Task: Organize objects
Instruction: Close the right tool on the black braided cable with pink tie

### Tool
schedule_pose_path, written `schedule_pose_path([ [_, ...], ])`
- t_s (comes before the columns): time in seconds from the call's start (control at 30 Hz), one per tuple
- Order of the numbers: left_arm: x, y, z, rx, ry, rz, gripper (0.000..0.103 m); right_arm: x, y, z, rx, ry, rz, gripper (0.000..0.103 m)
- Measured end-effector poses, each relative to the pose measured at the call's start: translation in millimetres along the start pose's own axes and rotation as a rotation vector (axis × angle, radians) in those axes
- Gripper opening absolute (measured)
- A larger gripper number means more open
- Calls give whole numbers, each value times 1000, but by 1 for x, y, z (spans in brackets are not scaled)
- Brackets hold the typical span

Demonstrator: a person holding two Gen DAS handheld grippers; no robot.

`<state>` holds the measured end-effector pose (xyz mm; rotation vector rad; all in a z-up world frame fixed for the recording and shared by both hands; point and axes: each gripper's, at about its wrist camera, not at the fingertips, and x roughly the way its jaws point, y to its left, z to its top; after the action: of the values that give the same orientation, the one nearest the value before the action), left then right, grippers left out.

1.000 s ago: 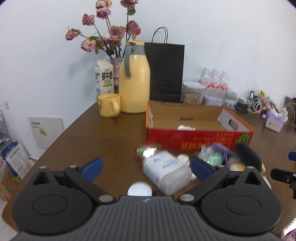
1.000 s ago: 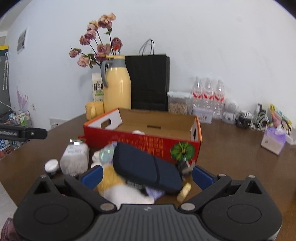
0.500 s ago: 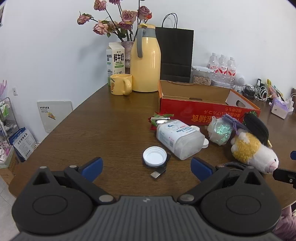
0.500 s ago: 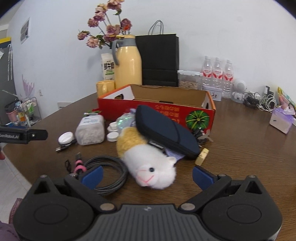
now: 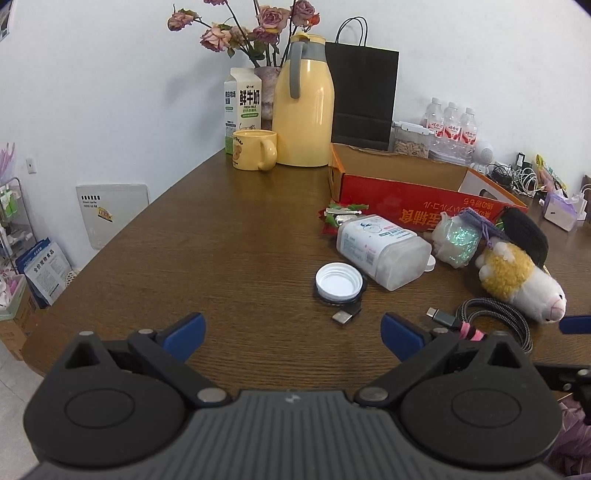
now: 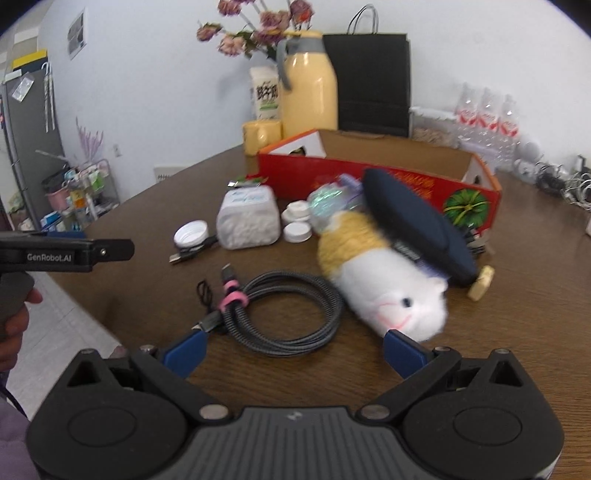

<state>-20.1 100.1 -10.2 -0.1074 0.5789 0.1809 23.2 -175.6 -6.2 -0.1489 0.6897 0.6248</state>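
**Two open claws over a cluttered table**

Left wrist view: the left claw (image 5: pixel 291 330) is spread wide and holds nothing, hovering above the near edge of the brown table (image 5: pixel 221 236). Ahead lie one white lid (image 5: pixel 338 280), one clear plastic jar (image 5: pixel 382 250) on its side, one shiny wrapped packet (image 5: pixel 458 240), one yellow-and-white plush toy (image 5: pixel 517 282), one dark pouch (image 5: pixel 526 234) and one coiled braided cable (image 5: pixel 495 317) with a pink tie. Behind them stands one open red box (image 5: pixel 417 205). At the back are one yellow mug (image 5: pixel 253 149), one yellow flask (image 5: pixel 304 107), one milk carton (image 5: pixel 242 105), one black paper bag (image 5: pixel 362 96), one vase of dried roses (image 5: pixel 255 26) and three water bottles (image 5: pixel 450 123).

Right wrist view: the right claw (image 6: pixel 293 350) is likewise wide apart and empty, with the cable (image 6: pixel 280 314) just ahead between its tips and the plush toy (image 6: pixel 384 288) near its right tip. The pouch (image 6: pixel 413 225) rests tilted across the toy. Three white lids show here: one (image 6: pixel 191 233) left of the jar (image 6: pixel 248 221), two (image 6: pixel 297 221) to its right. The red box (image 6: pixel 376 177) sits behind. The left claw (image 6: pixel 107 249) enters from the left edge, gripped by a hand (image 6: pixel 14 317).
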Motion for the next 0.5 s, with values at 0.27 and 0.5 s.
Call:
schedule_pose_path([
  [0.27, 7, 14, -4, -23, 8, -18, 103, 30, 7, 8, 55, 52, -2, 102],
  [0.5, 14, 21, -5, -39, 13, -36, 103, 56, 17, 19, 87, 67, -23, 103],
])
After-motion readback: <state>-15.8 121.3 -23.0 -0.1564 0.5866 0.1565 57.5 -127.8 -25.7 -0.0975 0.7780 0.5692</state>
